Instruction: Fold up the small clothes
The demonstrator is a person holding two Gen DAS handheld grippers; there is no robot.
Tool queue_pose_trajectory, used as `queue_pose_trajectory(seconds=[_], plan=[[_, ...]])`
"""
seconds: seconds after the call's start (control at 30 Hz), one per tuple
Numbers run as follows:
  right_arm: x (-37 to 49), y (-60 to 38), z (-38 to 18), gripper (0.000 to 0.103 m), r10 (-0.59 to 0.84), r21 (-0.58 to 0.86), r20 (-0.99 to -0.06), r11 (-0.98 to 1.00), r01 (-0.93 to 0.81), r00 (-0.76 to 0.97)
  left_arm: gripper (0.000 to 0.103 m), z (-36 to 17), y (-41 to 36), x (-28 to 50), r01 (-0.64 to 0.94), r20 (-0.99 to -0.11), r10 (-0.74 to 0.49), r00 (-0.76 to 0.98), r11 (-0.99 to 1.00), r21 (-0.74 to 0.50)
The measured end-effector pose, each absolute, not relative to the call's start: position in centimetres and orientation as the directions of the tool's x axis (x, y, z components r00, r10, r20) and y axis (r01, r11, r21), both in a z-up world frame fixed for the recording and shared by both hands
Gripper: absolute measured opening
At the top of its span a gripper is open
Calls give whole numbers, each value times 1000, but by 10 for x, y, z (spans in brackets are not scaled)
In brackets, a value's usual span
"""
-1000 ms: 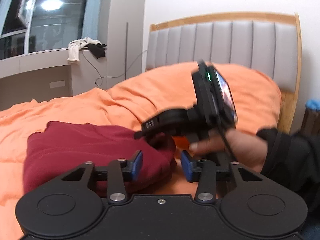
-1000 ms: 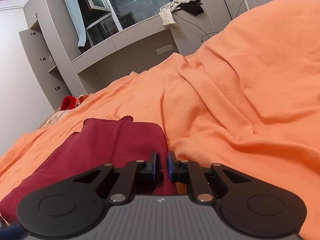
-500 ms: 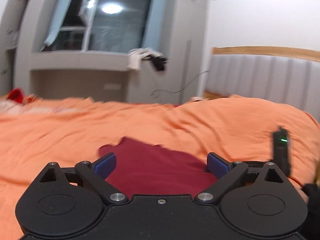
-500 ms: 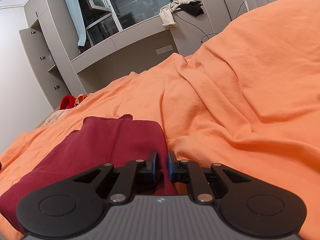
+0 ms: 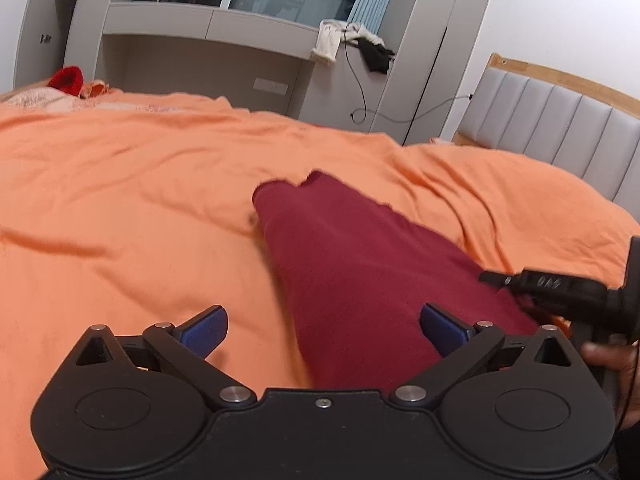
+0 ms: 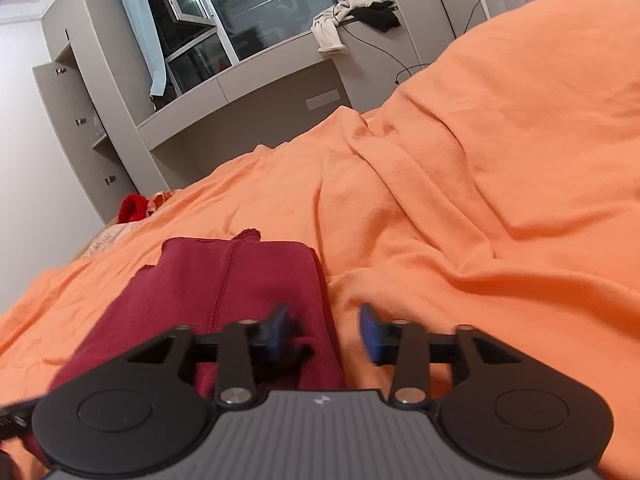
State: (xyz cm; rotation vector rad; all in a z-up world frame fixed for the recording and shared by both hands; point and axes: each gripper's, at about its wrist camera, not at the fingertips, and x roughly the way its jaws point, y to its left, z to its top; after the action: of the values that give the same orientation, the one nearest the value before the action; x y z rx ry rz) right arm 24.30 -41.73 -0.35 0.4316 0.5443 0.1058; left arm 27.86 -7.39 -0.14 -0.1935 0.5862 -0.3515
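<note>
A folded dark red garment (image 5: pixel 360 264) lies flat on the orange bedspread (image 5: pixel 120 208). My left gripper (image 5: pixel 323 326) is wide open above the garment's near end, holding nothing. In the right wrist view the same garment (image 6: pixel 224 280) lies in front and to the left. My right gripper (image 6: pixel 323 332) is open over the garment's right edge, its left finger above the cloth and its right finger above the bedspread (image 6: pixel 480 200). The right gripper's body (image 5: pixel 568 292) also shows at the right edge of the left wrist view.
A grey padded headboard (image 5: pixel 560 128) stands at the right. A grey window ledge (image 5: pixel 208 28) with white and black clothes (image 5: pixel 352 44) and a hanging cable runs behind the bed. A red item (image 5: pixel 66 78) lies at the far left of the bed.
My right gripper has opened and let go of the garment's edge. My left gripper has opened wide and swung left to face along the garment.
</note>
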Motion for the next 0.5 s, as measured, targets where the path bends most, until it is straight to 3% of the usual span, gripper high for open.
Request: queue_pose_trajectory(seconds=[0.03, 0.2, 0.33, 0.5], plan=[[242, -419, -3, 66, 221, 440, -475, 898, 12, 851, 103, -5, -73, 279, 268, -514, -380, 769, 922, -280], [236, -425, -2, 89, 293, 521, -446, 853, -21, 846, 103, -16, -73, 282, 265, -521, -392, 758, 915, -302], [235, -424, -3, 99, 330, 552, -434, 833, -42, 838, 103, -16, -78, 282, 271, -518, -384, 765, 920, -283], [240, -429, -13, 103, 391, 646, -431, 763, -24, 813, 103, -16, -80, 281, 269, -516, -385, 766, 919, -287]])
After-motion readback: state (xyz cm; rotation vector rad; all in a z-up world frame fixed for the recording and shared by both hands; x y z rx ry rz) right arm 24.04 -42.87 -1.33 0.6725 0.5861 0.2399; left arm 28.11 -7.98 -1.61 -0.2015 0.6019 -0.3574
